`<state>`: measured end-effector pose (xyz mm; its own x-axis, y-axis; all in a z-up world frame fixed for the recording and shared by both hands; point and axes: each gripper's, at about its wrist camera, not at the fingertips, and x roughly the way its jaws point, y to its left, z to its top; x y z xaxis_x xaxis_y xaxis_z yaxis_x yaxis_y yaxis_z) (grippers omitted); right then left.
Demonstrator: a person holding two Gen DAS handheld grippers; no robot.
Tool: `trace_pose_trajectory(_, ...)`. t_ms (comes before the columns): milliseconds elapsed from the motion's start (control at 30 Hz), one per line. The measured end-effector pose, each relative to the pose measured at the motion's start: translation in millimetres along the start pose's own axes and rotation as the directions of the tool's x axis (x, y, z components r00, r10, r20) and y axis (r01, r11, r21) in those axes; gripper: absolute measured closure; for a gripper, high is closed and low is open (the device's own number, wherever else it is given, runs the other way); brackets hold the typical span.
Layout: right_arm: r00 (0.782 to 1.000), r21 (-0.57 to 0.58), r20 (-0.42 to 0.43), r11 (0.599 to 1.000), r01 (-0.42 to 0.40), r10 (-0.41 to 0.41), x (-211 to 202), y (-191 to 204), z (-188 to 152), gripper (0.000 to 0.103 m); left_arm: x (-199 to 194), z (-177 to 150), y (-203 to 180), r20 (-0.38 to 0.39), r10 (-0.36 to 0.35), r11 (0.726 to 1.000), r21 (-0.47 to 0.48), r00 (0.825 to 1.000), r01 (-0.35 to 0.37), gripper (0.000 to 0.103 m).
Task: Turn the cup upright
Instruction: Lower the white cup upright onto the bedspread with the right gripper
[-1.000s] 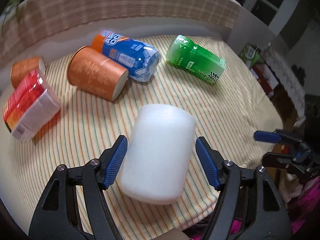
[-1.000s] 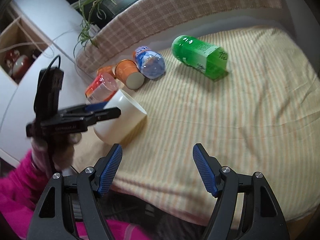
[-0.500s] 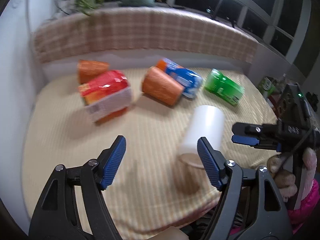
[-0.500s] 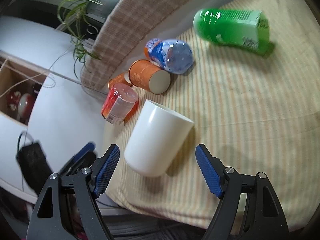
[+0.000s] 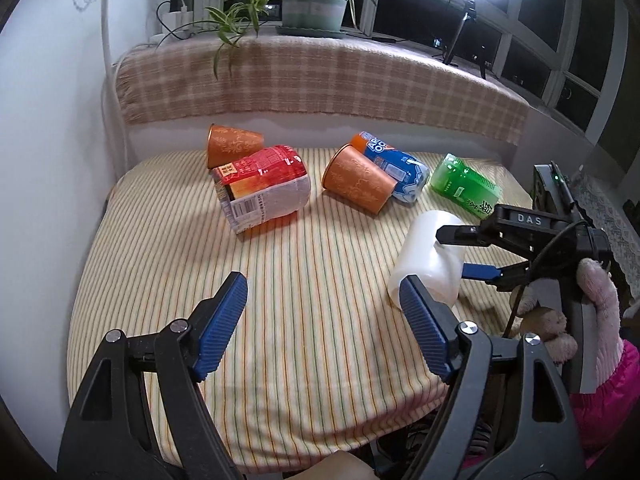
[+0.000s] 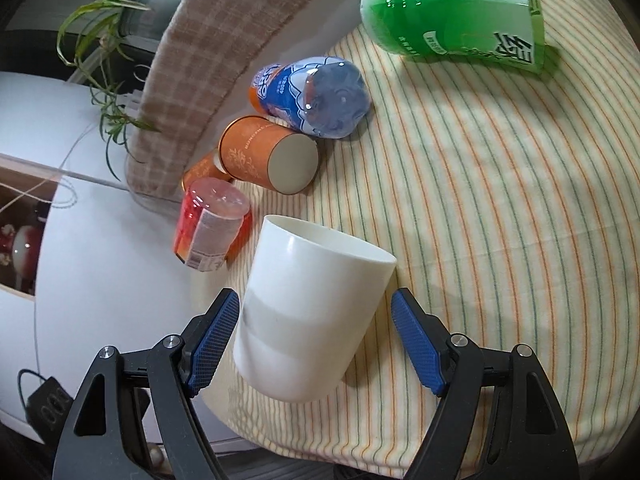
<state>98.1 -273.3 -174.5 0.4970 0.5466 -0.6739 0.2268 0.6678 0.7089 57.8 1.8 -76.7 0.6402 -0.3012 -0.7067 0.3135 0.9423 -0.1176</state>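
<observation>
The striped surface point(image 5: 304, 280) fills the frame. At right, the white cup point(image 6: 308, 312) lies on its side between the spread right gripper point(image 6: 316, 340). Upper centre: green bottle point(image 6: 452, 16), blue bottle point(image 6: 316, 96), orange cup point(image 6: 268, 154). Left gripper point(image 5: 322, 320) hangs released, empty.

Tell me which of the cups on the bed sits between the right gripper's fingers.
The white cup. It lies between the open right gripper; both orange paper cups lie farther back by the bottles.

Left gripper point(image 5: 322, 312) wide open at frame bottom, right gripper point(image 5: 460, 252) straddling the tipped white cup point(image 5: 430, 258) at right.
</observation>
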Motion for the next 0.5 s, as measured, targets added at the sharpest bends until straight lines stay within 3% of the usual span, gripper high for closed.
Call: trace_pose_trajectory(500,0.999,-0.034,-0.035,0.999,0.026,-0.027,15,8,10,0.025,-8,-7,2,0.03,0.027,1.0,-0.001,0.999,-0.027,0.022)
